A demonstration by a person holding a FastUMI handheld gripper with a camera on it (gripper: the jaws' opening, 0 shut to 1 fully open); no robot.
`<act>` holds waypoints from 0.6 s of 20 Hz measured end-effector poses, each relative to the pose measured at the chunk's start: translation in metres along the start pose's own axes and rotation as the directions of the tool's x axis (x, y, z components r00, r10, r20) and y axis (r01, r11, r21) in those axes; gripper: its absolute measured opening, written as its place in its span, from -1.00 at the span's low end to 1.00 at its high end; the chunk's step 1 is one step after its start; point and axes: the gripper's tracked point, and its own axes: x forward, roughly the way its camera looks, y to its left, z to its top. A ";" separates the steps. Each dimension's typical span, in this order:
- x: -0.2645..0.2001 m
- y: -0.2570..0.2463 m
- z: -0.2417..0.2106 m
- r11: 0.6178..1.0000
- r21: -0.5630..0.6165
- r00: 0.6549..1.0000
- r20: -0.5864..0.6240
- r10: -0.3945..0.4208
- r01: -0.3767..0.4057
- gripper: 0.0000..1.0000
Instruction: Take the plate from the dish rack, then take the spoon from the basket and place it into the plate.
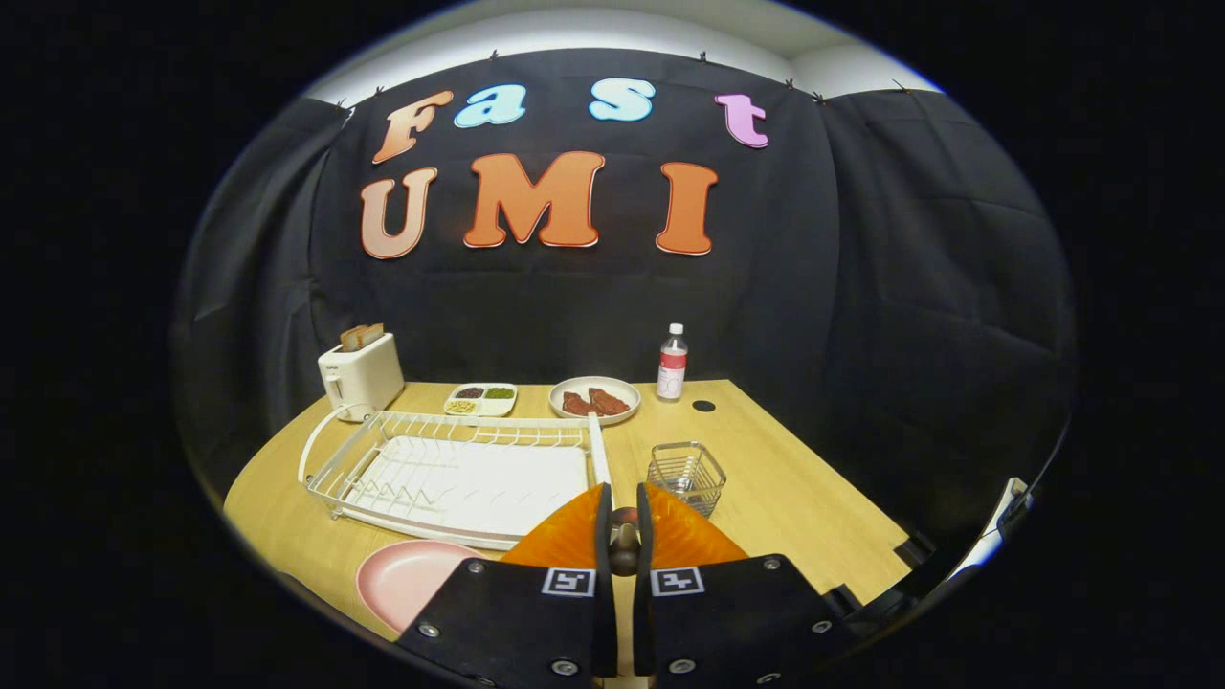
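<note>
My gripper (623,496) has orange fingers (574,536) that stand almost together, pressing on a slim dark spoon (624,544) whose end shows in the narrow gap between them. The pink plate (407,577) lies flat on the wooden table, to the left of the fingers and just in front of the dish rack (450,474). The white wire dish rack holds no dishes. A small clear wire basket (686,476) stands just beyond the right finger, and I see nothing inside it.
At the back of the table stand a white toaster (361,376) with bread, a divided dish of beans (481,398), a plate with meat (594,399) and a small bottle (672,362). The table's edge (842,517) runs to the right of the basket.
</note>
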 end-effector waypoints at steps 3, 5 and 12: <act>-0.012 0.025 -0.011 1.000 0.021 1.000 -0.009 0.015 -0.015 -0.87; -0.019 0.042 -0.021 0.999 0.029 0.999 -0.022 0.030 -0.029 -0.87; -0.023 0.091 -0.058 0.996 0.037 0.994 -0.071 0.080 -0.078 -0.87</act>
